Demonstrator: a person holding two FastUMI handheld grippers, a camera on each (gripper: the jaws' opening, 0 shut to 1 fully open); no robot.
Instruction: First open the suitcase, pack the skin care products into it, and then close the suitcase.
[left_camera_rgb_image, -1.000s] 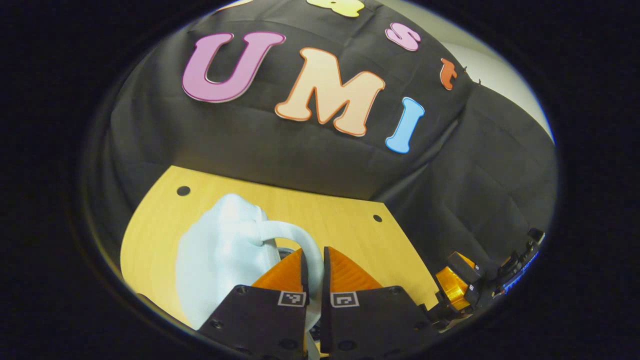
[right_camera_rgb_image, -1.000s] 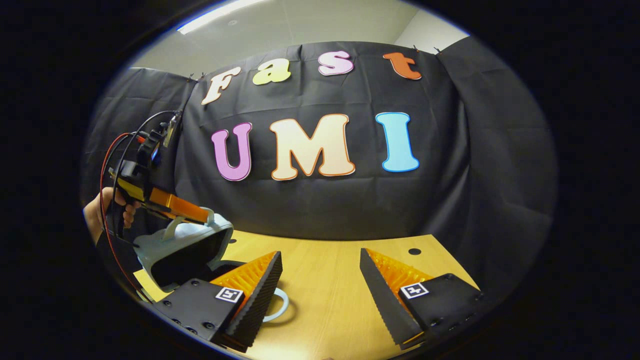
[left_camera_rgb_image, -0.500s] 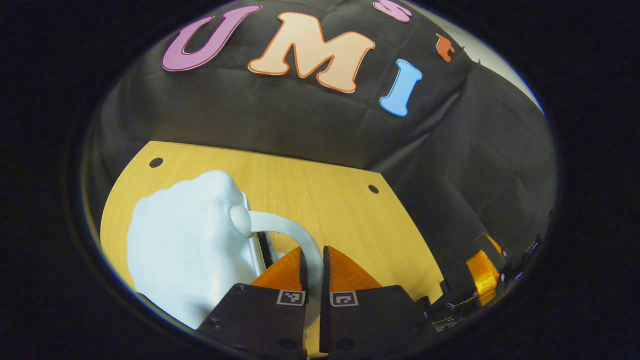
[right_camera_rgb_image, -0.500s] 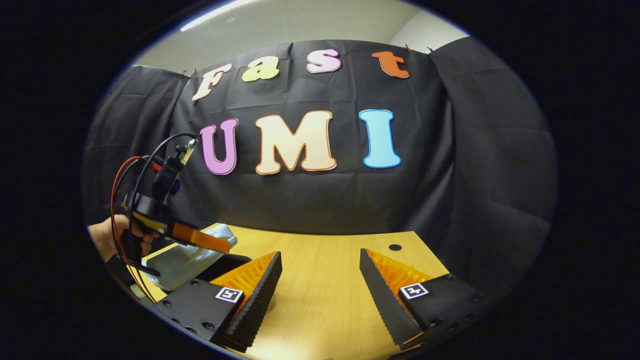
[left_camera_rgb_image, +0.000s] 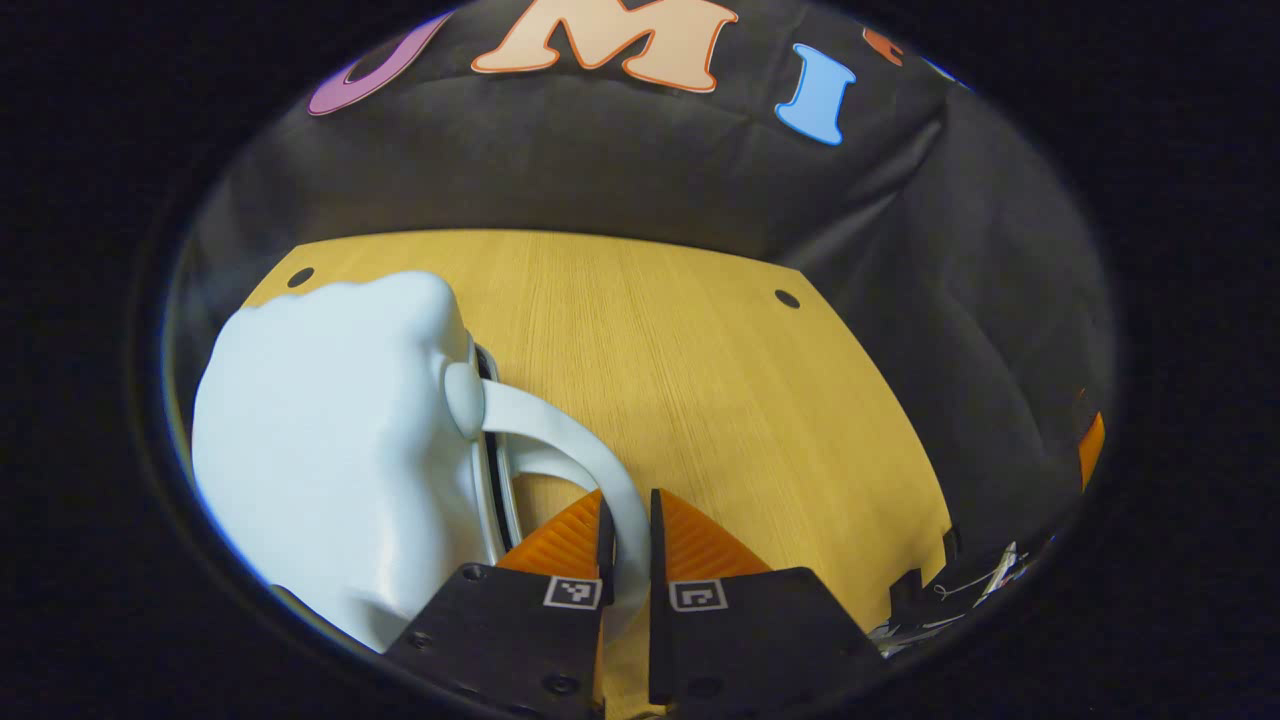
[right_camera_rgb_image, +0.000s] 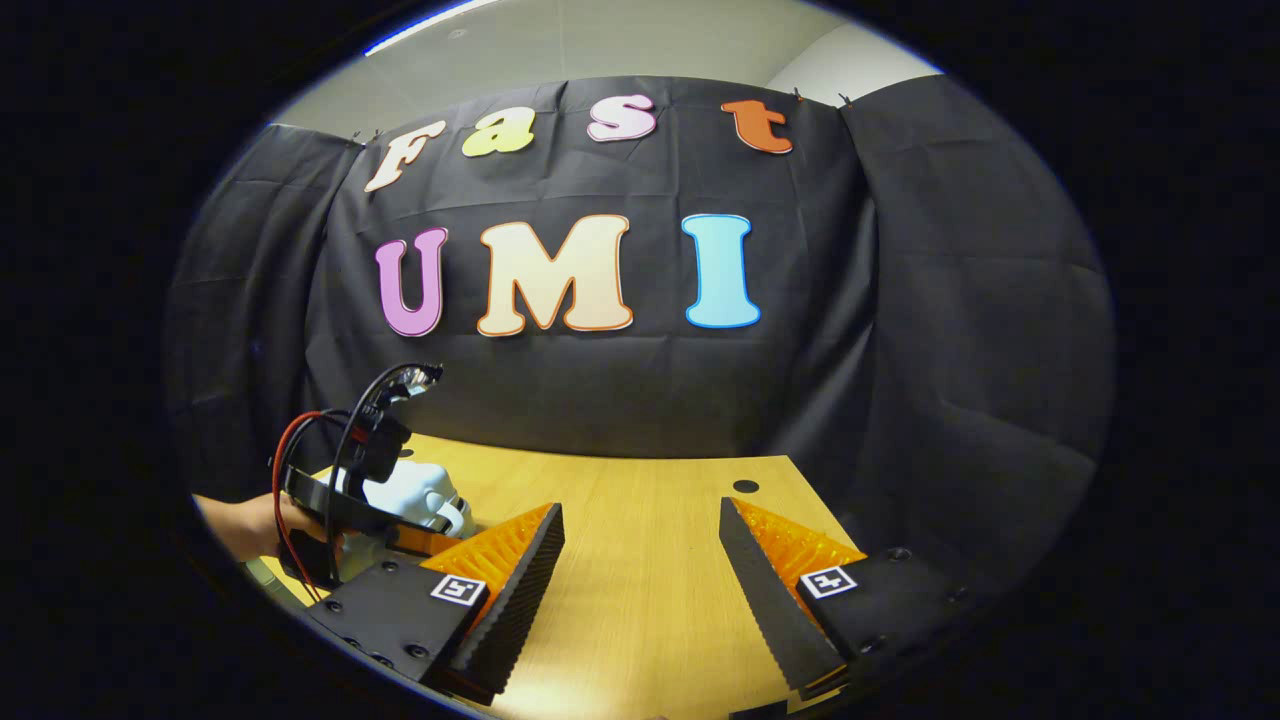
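The pale blue suitcase (left_camera_rgb_image: 330, 450) lies on the wooden table (left_camera_rgb_image: 690, 340) at the left of the left gripper view, its two halves almost together with a thin dark seam between them. My left gripper (left_camera_rgb_image: 627, 522) is shut on its curved white handle (left_camera_rgb_image: 565, 440). In the right gripper view the suitcase (right_camera_rgb_image: 415, 492) sits low at the far left, with the left gripper (right_camera_rgb_image: 345, 495) and a hand (right_camera_rgb_image: 255, 520) over it. My right gripper (right_camera_rgb_image: 640, 545) hovers open above the table (right_camera_rgb_image: 640, 500), nothing between its fingers.
Black cloth walls close the booth behind and to the right of the table. Small round holes (left_camera_rgb_image: 787, 298) mark the table's far corners. Red and black cables (right_camera_rgb_image: 290, 460) loop off the left gripper. Bare wood stretches to the right of the suitcase.
The suitcase lid, held by its handle, has swung down from wide open to almost flat on the base. My left gripper went down with it. The right gripper stayed open and nearly still.
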